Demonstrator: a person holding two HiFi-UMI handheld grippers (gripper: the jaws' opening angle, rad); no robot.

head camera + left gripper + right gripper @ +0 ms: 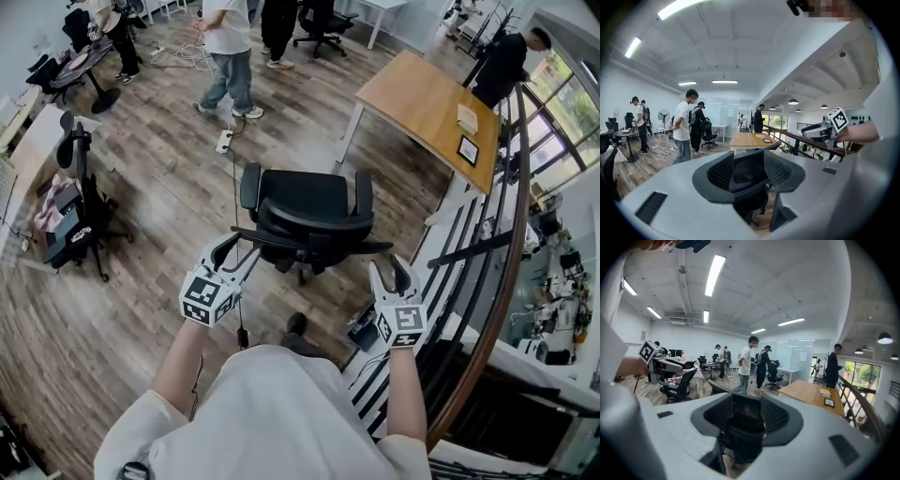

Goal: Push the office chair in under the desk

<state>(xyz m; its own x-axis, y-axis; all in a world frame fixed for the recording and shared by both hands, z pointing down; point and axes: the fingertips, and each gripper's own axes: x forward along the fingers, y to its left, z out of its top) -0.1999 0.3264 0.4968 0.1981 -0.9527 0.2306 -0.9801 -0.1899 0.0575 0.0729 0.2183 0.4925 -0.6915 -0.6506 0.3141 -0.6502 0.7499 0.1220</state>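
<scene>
— So, where to find the office chair?
— Out on the wooden floor, well apart from the desk. Stands with its backrest nearest and its seat turned away. Sits below and left of the desk in the head view, not square to it.
— And the left gripper?
— Hovers at the backrest's left end, jaws well apart, gripping nothing. Shows the backrest's top in the gap in its own view; cannot tell whether a pad touches it.
— Right gripper?
— Likewise spread wide and holding nothing, just off the backrest's right end, apparently not yet on it. Frames the same dark back in its own view.
— Why one at each end?
— Probably to push evenly: set wide on the back, should keep the chair from swinging round. Held open, most likely, to take the frame's edge or simply to shove.
— Anything to mind?
— Needs steering up and rightward to the desk. Runs close to the railing on the right, so calls for care there.
</scene>
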